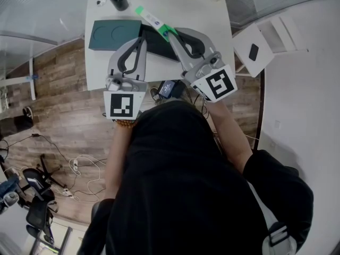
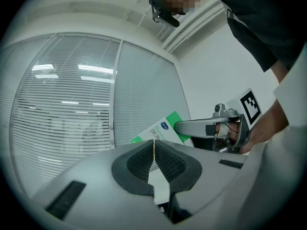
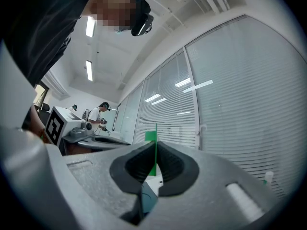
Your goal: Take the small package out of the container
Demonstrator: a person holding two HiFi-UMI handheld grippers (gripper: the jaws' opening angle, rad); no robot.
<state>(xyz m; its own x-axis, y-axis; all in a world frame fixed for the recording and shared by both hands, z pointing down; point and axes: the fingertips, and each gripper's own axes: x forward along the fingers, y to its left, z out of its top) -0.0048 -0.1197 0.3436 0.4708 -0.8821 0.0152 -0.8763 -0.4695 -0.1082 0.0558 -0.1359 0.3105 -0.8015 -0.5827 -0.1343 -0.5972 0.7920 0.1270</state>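
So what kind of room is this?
Probably an office or lab: a white rectangular table, glass walls with slatted white blinds, and a black wheeled office chair on the wood-plank floor.

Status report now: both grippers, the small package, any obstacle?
Left gripper shut, empty. Right gripper shut on small package, held in air. No obstacle seen.

A flat green-and-white package (image 1: 153, 20) is pinched by one end between the closed fingers (image 3: 139, 166) of the right gripper (image 1: 171, 34). It shows edge-on between the pads and juts out past the fingertips, held in the air. The container (image 1: 114, 34), a dark green tray with two round recesses, lies flat to the left of those fingertips, apart from the package.
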